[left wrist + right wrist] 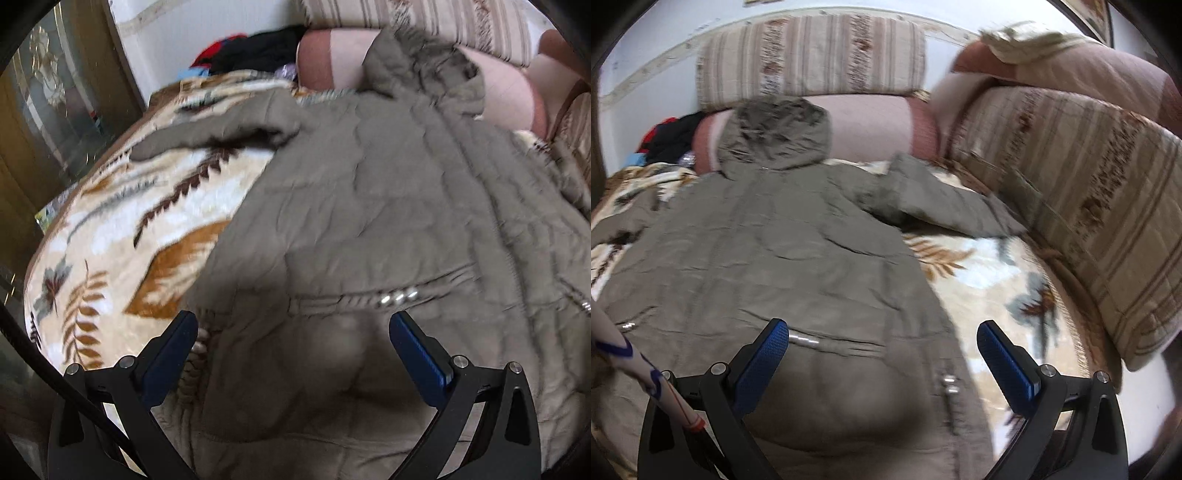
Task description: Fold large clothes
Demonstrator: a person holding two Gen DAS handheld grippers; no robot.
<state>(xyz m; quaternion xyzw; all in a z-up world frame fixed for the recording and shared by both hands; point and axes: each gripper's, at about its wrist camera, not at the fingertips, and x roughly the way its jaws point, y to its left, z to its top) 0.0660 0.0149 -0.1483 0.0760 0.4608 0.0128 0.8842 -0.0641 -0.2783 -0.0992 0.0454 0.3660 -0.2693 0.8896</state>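
The jaws of the left gripper point(293, 332) are wide open and hold nothing. They hang over the bottom part of the big brown-green coat point(369, 221), low in the left picture. The jaws of the right gripper point(882, 341) are wide open too, with nothing between the blue pads point(761, 365). They hang over the bottom right corner of the coat point(757, 251), low in the right picture. I cannot tell if either one touches the cloth.

The coat lies spread out flat on a bed with a leafy blanket point(110, 229). A shiny zipper pocket point(803, 339) sits just past the right jaws. The hood point(775, 136) is at the far end, in the upper middle of the right picture, resting against a pink bolster point(868, 122). One sleeve point(942, 199) sticks out to the right of the frame. The other sleeve point(210, 136) sticks out to the upper left of the left picture. Striped cushions point(1089, 192) stand at the right side, and a heap of dark and red clothes point(665, 136) sits at the far left.

It looks like the folding has not begun. The coat is laid out, which seems to be the first step. Both sleeves still need to go in, and then the body needs folding over.
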